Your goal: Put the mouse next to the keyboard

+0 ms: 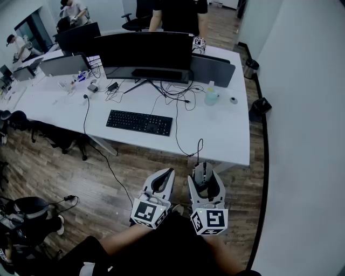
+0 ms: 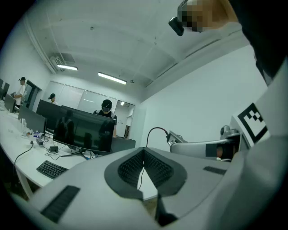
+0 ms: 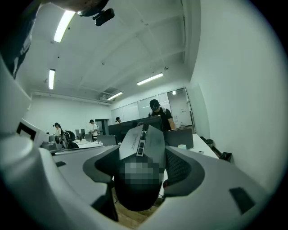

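Observation:
A dark grey wired mouse [image 1: 201, 176] [image 3: 143, 148] sits between the jaws of my right gripper [image 1: 202, 173] [image 3: 145, 167], which is shut on its sides and held in the air in front of the desk. Its cable [image 1: 198, 146] runs up onto the white desk [image 1: 226, 135]. The black keyboard [image 1: 139, 122] [image 2: 51, 169] lies on the desk before a wide monitor [image 1: 144, 51]. My left gripper [image 1: 167, 173] [image 2: 144, 157] hangs beside the right one, pads together with nothing between them.
A second monitor [image 1: 213, 69], a pale bottle [image 1: 211, 96] and tangled cables [image 1: 178, 94] sit on the desk's far right. A person [image 1: 178, 13] stands behind the desk, others at the far left. A bag [image 1: 260, 106] and a bin [image 1: 250, 67] stand by the right wall, and an office chair [image 1: 24, 213] at bottom left.

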`<action>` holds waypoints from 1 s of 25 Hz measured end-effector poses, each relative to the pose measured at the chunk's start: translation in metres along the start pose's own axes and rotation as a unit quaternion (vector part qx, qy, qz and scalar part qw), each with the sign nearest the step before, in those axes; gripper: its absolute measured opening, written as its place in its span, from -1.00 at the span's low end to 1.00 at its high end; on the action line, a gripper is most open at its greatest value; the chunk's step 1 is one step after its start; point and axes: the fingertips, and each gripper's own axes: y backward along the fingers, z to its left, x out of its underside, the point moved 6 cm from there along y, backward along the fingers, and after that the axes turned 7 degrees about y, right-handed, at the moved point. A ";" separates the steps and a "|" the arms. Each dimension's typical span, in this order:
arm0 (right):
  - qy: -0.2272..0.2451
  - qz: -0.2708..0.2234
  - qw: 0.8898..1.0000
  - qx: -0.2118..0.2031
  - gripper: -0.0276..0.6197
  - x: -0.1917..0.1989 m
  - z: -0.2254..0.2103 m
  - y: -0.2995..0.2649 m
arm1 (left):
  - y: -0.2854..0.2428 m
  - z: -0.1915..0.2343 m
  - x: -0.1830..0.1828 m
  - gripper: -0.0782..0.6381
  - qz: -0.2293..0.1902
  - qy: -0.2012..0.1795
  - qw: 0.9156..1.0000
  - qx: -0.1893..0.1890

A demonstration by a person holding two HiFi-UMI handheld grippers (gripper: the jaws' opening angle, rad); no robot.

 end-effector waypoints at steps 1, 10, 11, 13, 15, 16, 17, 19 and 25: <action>0.001 0.000 1.000 0.000 0.07 -0.001 -0.001 0.000 | 0.000 -0.001 -0.001 -0.77 0.000 -0.003 1.000 0.002; -0.021 -0.008 1.000 -0.001 0.07 -0.003 -0.015 0.000 | -0.004 -0.010 -0.002 -0.77 0.003 -0.014 1.000 -0.004; -0.026 -0.010 1.000 0.000 0.07 -0.003 -0.018 0.000 | -0.003 -0.011 -0.002 -0.77 0.004 -0.014 1.000 -0.007; -0.033 -0.013 0.999 -0.002 0.07 -0.002 -0.022 -0.002 | -0.001 -0.013 -0.001 -0.77 0.006 -0.017 1.000 -0.010; -0.038 -0.013 0.999 -0.005 0.07 0.001 -0.023 -0.006 | 0.000 -0.014 0.002 -0.77 0.009 -0.019 1.000 -0.013; -0.041 -0.011 0.999 -0.006 0.07 0.002 -0.023 -0.008 | 0.001 -0.013 0.005 -0.77 0.012 -0.018 1.000 -0.014; -0.044 -0.010 0.999 -0.008 0.07 0.004 -0.023 -0.009 | 0.001 -0.011 0.006 -0.77 0.015 -0.016 1.000 -0.017; -0.049 -0.007 0.999 -0.010 0.07 0.006 -0.022 -0.012 | 0.001 -0.007 0.009 -0.77 0.019 -0.011 1.000 -0.022; -0.061 0.000 0.998 -0.012 0.07 0.007 -0.024 -0.028 | -0.014 0.009 0.014 -0.77 0.030 0.004 0.999 -0.029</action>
